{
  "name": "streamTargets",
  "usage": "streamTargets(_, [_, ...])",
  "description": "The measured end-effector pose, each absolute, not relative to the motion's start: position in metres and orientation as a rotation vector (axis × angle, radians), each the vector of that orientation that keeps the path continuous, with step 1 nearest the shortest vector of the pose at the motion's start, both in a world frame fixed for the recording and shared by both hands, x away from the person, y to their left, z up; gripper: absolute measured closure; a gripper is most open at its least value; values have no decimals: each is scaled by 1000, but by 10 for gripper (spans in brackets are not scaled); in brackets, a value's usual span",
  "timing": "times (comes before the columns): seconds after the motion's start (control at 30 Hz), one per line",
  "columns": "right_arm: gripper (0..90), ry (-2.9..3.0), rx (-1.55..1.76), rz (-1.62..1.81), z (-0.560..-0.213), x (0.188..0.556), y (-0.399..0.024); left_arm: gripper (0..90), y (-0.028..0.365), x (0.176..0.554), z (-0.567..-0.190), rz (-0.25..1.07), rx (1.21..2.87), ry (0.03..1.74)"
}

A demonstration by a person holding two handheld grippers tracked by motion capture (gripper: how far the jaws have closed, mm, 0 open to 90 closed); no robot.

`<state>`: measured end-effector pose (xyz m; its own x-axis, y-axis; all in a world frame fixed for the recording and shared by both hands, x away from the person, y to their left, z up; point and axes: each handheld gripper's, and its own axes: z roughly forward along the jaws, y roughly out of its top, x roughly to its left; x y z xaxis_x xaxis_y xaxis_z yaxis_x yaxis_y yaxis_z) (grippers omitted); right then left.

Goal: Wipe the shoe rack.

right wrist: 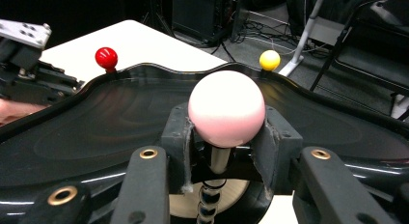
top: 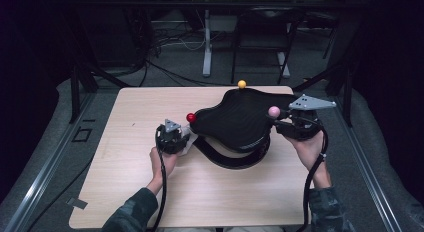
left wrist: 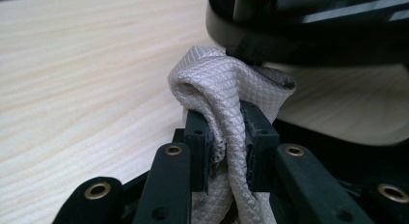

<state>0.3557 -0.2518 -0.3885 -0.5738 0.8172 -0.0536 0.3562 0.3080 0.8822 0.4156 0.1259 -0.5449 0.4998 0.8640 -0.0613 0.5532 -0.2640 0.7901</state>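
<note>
A black three-lobed tray rests on a curved black stand on the light wooden table. Small balls stand at its corners: a red ball at the left, a yellow ball at the back and a pink ball at the right. My left gripper is shut on a bunched white quilted cloth, which touches the tray's rim just below the red ball. My right gripper is shut on the pink ball from the right side.
Bare tabletop lies to the left and in front of the tray. Beyond the table's far edge are desk legs, chair frames and cables on a dark floor. Metal rails run along both sides of the table.
</note>
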Motion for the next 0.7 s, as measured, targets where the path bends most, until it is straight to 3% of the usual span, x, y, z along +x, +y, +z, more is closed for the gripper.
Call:
streamTargets(0.17, [607,2080,1036,1211,-388,356,-252,760,126,420,-562,433,2027,1205])
streamTargets(0.4, [607,2077,1032,1218,-389,356,-252,759,137,407,-537,446,1996,1171])
streamTargets(0.7, [607,2077,1032,1218,-389,356,-252,751,182,381,-513,472,1989,1194])
